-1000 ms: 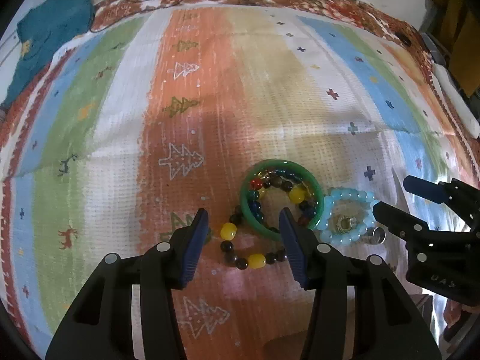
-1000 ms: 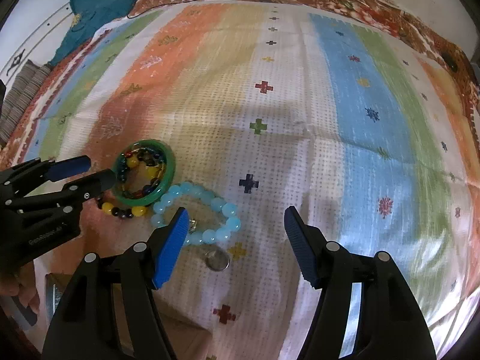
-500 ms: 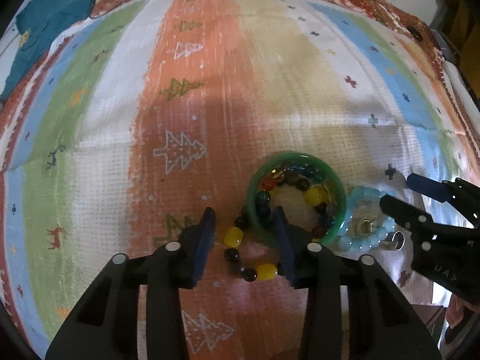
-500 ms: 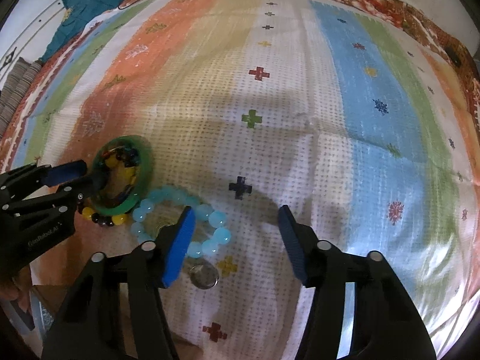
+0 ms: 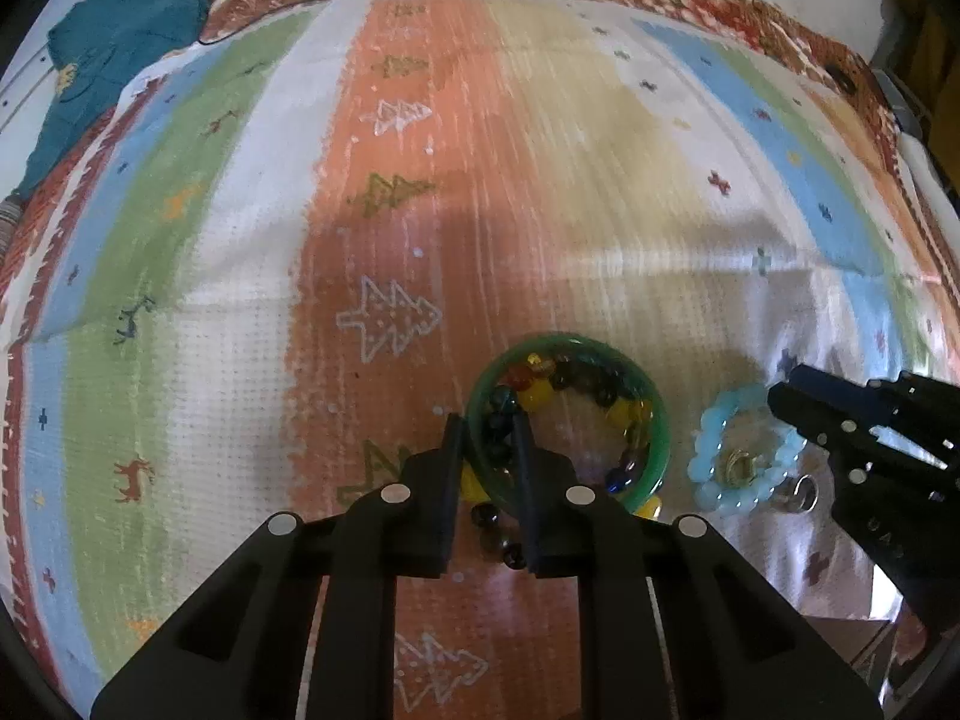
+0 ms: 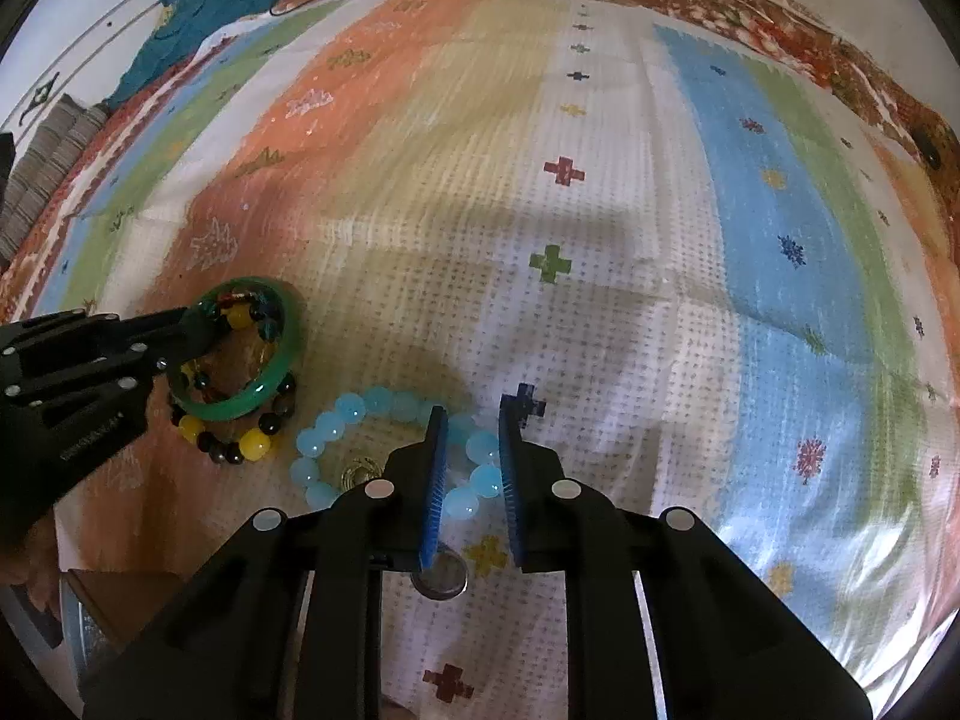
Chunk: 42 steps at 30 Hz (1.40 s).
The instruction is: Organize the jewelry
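Daylight is soft and uneven, with a washed-out glare at the right edge of the striped cloth (image 6: 708, 252). Broad grey shadows cross its middle. Streaky motion blur smears the left wrist view (mostly the upper half), and fisheye bending curves both frames' dark corners.

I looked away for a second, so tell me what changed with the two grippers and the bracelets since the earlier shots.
Both grippers closed in. The left gripper narrowed its fingers around the green bangle's rim and the multicolored beads. The right gripper narrowed around the light blue bead bracelet. The jewelry itself stayed put on the striped blanket.
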Available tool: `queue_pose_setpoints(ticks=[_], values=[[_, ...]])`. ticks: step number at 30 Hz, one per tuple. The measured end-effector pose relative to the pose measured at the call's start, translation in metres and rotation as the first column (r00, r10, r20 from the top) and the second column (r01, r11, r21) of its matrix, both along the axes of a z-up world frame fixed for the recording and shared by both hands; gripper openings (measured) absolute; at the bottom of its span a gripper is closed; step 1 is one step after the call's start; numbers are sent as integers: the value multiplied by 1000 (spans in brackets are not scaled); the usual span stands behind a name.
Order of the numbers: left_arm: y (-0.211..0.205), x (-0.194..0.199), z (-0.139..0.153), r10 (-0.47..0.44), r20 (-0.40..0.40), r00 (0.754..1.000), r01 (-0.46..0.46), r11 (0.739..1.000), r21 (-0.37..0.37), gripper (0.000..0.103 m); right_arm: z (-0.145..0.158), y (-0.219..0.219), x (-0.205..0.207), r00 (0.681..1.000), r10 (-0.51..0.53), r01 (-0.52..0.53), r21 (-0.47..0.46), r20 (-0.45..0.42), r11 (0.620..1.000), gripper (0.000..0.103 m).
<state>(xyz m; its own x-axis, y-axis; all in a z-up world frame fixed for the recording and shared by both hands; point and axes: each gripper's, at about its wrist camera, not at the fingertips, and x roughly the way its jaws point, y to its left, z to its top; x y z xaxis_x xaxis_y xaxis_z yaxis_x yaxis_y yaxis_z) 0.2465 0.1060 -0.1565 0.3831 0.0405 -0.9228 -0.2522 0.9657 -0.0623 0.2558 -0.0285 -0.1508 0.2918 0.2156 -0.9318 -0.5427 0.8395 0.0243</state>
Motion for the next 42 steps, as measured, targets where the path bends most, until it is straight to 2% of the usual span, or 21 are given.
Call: queue_pose_setpoints(ticks=[1, 2, 7, 12, 17, 18, 20, 22, 28, 32, 33, 34, 37, 42], values=[[1, -1, 3, 3, 6, 1000, -3, 1000, -1, 12, 1, -1, 0, 1000, -2, 2, -2, 10, 1000, 6], [1, -1, 5, 5, 11, 1000, -5, 1000, 1, 8, 3, -1, 1, 1000, -6, 7, -7, 30, 1000, 1], [2, 0, 8, 5, 15, 1000, -5, 1000, -5, 7, 5, -3, 3, 1000, -8, 8, 1, 26, 1000, 1], [2, 1, 8, 3, 13, 1000, -3, 1000, -7, 7, 6, -5, 7, 999, -32, 32, 27, -18, 999, 1], [4, 2, 8, 15, 12, 1000, -15, 1000, -20, 8, 6, -6, 7, 999, -36, 37, 19, -15, 999, 1], [4, 2, 8, 19, 13, 1000, -19, 1000, -22, 9, 6, -6, 7, 999, -37, 38, 20, -16, 999, 1], [5, 2, 8, 24, 9, 1000, -24, 999, -37, 18, 6, -6, 7, 999, -41, 41, 17, -14, 999, 1], [7, 2, 9, 30, 10, 1000, -29, 999, -45, 23, 7, -7, 6, 999, -42, 42, 22, -9, 999, 1], [7, 1, 6, 29, 3, 1000, -29, 997, -67, 25, 8, -9, 7, 999, -48, 48, 27, -9, 998, 1], [3, 2, 1, 14, -13, 1000, -15, 998, -55, 25, 8, -11, 9, 998, -54, 55, 28, -14, 998, 1], [2, 2, -1, 14, -19, 1000, -15, 998, -53, 25, 8, -11, 9, 998, -56, 57, 32, -15, 998, 15], [2, 2, -2, 14, -22, 1000, -15, 998, -53, 25, 9, -12, 9, 998, -57, 58, 40, -15, 998, 45], [2, 2, -5, 12, -28, 1000, -14, 999, -47, 17, 13, -10, 7, 999, -49, 48, 49, 4, 998, 47], [0, 1, -4, 4, -28, 1000, -6, 999, -38, 15, 8, -6, 5, 999, -34, 34, 38, -14, 999, 47]])
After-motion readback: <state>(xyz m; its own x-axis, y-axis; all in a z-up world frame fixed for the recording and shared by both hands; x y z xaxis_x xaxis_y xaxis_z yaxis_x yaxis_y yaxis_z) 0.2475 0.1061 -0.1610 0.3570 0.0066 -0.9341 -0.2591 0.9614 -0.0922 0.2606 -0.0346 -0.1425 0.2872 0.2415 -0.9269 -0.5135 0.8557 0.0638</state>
